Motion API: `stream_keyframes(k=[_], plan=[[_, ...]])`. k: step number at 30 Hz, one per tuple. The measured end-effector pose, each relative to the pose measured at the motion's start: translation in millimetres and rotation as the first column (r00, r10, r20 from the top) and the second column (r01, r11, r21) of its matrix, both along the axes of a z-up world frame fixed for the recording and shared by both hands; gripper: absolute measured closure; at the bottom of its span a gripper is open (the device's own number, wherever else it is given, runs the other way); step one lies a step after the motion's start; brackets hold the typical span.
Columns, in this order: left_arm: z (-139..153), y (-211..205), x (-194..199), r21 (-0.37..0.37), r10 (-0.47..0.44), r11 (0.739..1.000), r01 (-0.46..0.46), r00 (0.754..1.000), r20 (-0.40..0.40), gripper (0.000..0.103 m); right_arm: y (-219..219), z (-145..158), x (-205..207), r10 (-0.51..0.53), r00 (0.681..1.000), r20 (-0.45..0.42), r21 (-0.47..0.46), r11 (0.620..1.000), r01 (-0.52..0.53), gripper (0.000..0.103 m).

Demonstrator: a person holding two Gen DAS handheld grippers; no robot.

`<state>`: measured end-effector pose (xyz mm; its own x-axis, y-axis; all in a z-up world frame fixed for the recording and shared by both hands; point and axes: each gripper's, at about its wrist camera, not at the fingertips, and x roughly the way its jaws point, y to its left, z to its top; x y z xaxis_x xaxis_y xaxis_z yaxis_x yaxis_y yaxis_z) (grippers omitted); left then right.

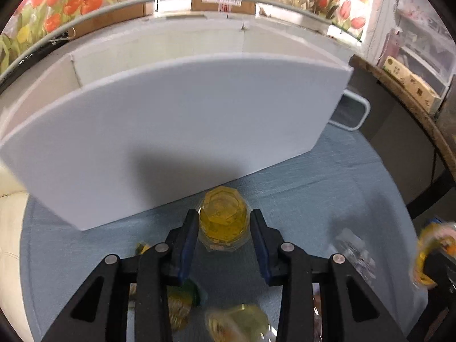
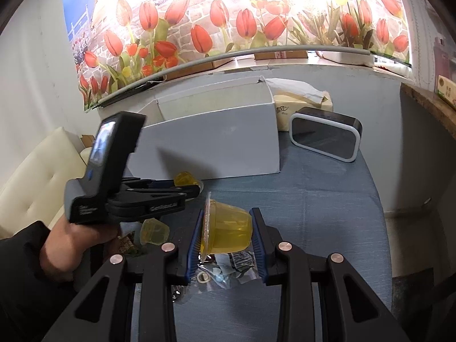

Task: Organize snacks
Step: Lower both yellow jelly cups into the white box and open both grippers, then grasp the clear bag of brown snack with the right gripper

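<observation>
We clamp a yellow jelly cup (image 2: 226, 228) in our right gripper (image 2: 228, 239) and a second jelly cup (image 1: 223, 218) in our left gripper (image 1: 223, 228), both short of the white box (image 2: 211, 145); loose snacks (image 2: 225, 268) lie before the box, unsorted

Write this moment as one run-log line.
left gripper: shut on jelly cup | right gripper: shut on second jelly cup, tilted | white box: open, behind | snacks on cloth

Left gripper (image 1: 223, 222) gripping yellow plastic jelly cup (image 1: 223, 218), sitting before white cardboard box (image 1: 176, 131), on blue tablecloth (image 1: 327, 193)
</observation>
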<state>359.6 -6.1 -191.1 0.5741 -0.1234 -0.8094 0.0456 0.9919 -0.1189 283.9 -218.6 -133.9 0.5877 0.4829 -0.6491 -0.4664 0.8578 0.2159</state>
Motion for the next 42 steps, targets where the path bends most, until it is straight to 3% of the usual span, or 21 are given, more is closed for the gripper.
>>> stream_keyframes(k=[5, 10, 16, 21, 26, 27, 29, 30, 31, 33, 35, 38, 42], plan=[[41.7, 12.3, -42.4, -0.034, -0.031, 0.999, 0.034, 0.995, 0.095, 0.062, 11.6, 11.8, 2.1, 0.017, 1.000, 0.024, 0.015, 1.000, -0.017, 0.068], [103.4, 31.9, -68.7, -0.042, -0.039, 0.998, 0.049, 0.976, 0.212, 0.062, 35.6, 32.7, 17.8, 0.041, 0.997, 0.070, 0.010, 0.999, -0.042, 0.068], [155.5, 58.0, -47.3, -0.037, 0.013, 0.999, -0.001, 0.951, 0.308, 0.062, 67.1, 62.2, 59.0, 0.055, 0.992, 0.112, 0.002, 0.998, -0.056, 0.068], [167.4, 74.7, -11.6, -0.034, 0.045, 0.999, -0.036, 0.945, 0.323, 0.062, 91.1, 80.9, 99.2, 0.041, 0.992, 0.115, -0.015, 0.999, -0.040, 0.068], [154.0, 86.6, 23.5, -0.060, 0.056, 0.997, -0.040, 0.956, 0.288, 0.061, 105.7, 77.3, 136.1, 0.025, 0.994, 0.110, -0.041, 0.999, -0.021, 0.068], [148.5, 91.4, 31.2, -0.079, 0.063, 0.996, -0.043, 0.960, 0.274, 0.059, 105.5, 74.8, 142.1, 0.011, 0.994, 0.110, -0.044, 0.999, -0.006, 0.067], [140.3, 93.2, 37.3, -0.068, 0.067, 0.996, -0.051, 0.964, 0.256, 0.040, 103.8, 66.3, 156.8, -0.031, 0.996, 0.086, -0.054, 0.998, 0.036, 0.066], [135.9, 95.1, 41.5, -0.056, 0.068, 0.997, -0.056, 0.964, 0.256, 0.018, 102.2, 61.4, 165.7, -0.042, 0.997, 0.065, -0.059, 0.997, 0.046, 0.060], [133.2, 96.4, 43.2, -0.052, 0.069, 0.997, -0.057, 0.964, 0.257, 0.000, 99.6, 57.6, 171.6, -0.054, 0.997, 0.056, -0.061, 0.996, 0.058, 0.037], [128.6, 100.9, 43.7, -0.051, 0.079, 0.996, -0.068, 0.961, 0.267, 0.000, 91.8, 54.2, 176.8, -0.086, 0.994, 0.060, -0.048, 0.995, 0.089, 0.013], [123.6, 104.5, 45.8, -0.061, 0.078, 0.996, -0.065, 0.966, 0.246, 0.000, 83.3, 52.3, 178.6, -0.107, 0.993, 0.053, -0.023, 0.994, 0.109, 0.012], [114.5, 107.1, 47.1, -0.065, 0.080, 0.996, -0.068, 0.975, 0.207, 0.000, 75.3, 47.7, 179.7, -0.109, 0.994, 0.020, 0.001, 0.994, 0.109, 0.001], [107.4, 106.4, 41.4, -0.046, 0.081, 0.996, -0.074, 0.978, 0.193, 0.000, 71.4, 45.5, 172.5, -0.095, 0.995, 0.005, 0.018, 0.995, 0.095, 0.000]])
